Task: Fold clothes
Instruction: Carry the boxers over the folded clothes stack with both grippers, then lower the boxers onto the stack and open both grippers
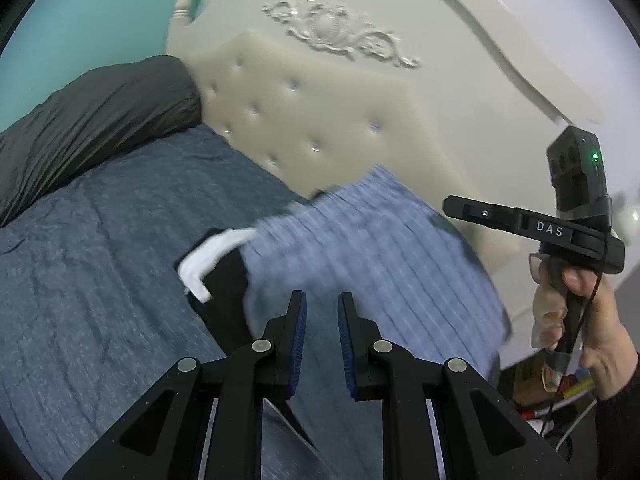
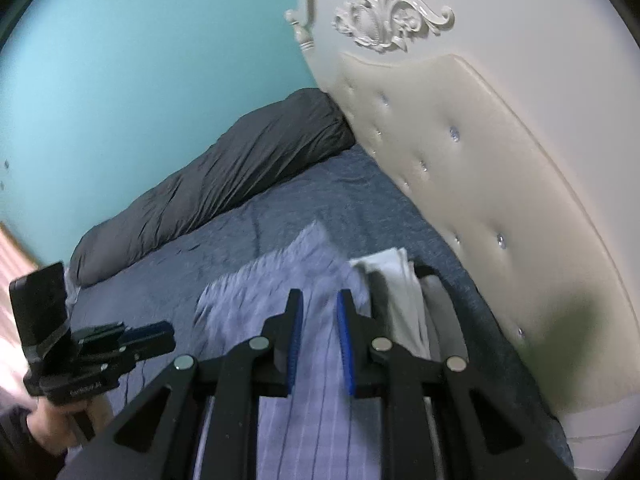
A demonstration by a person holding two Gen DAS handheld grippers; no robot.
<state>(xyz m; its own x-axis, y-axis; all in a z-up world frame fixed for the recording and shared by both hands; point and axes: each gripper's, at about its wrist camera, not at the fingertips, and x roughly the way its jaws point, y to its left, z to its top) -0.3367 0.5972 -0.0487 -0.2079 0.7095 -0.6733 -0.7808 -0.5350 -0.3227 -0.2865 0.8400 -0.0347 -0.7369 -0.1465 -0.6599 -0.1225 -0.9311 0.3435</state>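
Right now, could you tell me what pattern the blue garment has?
Light blue garment with thin dark stripes; clearest in the right wrist view.

A dark grey duvet (image 2: pixel 224 176) lies bunched along the blue bedspread (image 1: pixel 100 248) (beside a cream tufted headboard (image 2: pixel 480 184)).
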